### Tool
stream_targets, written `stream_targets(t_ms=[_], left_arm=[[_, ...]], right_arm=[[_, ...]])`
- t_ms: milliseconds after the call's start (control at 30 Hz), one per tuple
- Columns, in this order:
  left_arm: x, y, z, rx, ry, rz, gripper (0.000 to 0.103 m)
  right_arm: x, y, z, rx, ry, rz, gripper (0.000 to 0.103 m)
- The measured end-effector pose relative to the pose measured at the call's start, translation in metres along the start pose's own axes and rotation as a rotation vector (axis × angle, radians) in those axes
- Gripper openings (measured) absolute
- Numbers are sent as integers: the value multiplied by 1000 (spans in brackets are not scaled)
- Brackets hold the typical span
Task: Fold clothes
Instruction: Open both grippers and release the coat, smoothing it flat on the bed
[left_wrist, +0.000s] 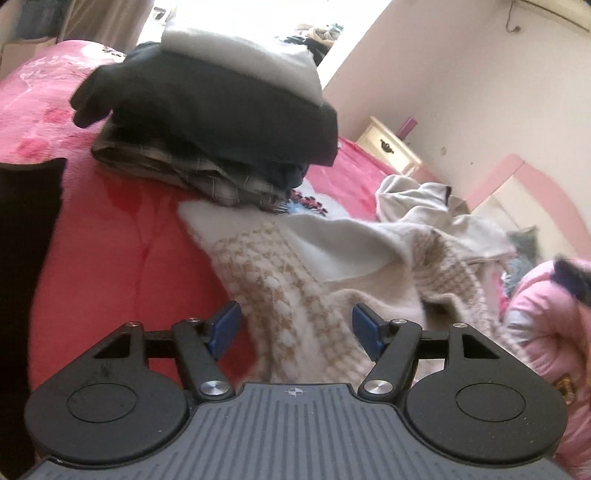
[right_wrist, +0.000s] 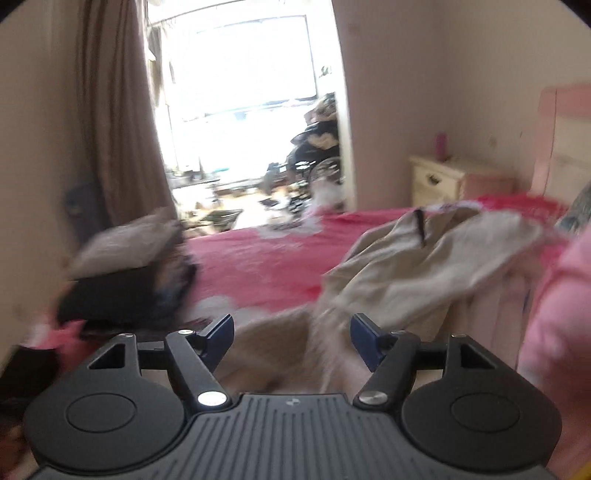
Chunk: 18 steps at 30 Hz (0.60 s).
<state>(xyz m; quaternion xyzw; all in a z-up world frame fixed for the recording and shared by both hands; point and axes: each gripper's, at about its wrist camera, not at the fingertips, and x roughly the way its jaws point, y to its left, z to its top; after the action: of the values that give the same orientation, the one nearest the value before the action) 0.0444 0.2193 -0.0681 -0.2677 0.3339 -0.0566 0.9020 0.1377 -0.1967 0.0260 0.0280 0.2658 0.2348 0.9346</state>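
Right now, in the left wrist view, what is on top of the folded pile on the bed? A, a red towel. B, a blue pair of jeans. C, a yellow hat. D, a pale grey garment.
D: a pale grey garment lies on top of the pile, over dark folded clothes and a plaid piece at the bottom, on the bed.

Home bedrm, pink bed (left_wrist: 110, 229), nightstand (right_wrist: 436, 181), curtain (right_wrist: 118, 110)
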Motion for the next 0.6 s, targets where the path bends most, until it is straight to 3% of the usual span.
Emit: stream_targets(t_ms=[167, 333, 500, 600], left_arm=[[-41, -4, -15, 0, 60, -54, 68], [-65, -17, -52, 102, 182, -92, 68], [-75, -53, -97, 303, 324, -251, 68], [-71, -92, -129, 519, 399, -368, 68]], right_arm=[[-64, 18, -45, 79, 99, 121, 72], [-107, 30, -107, 219, 245, 188, 72], [-125, 26, -171, 424, 411, 151, 72], [-138, 16, -199, 535, 454, 116, 72]])
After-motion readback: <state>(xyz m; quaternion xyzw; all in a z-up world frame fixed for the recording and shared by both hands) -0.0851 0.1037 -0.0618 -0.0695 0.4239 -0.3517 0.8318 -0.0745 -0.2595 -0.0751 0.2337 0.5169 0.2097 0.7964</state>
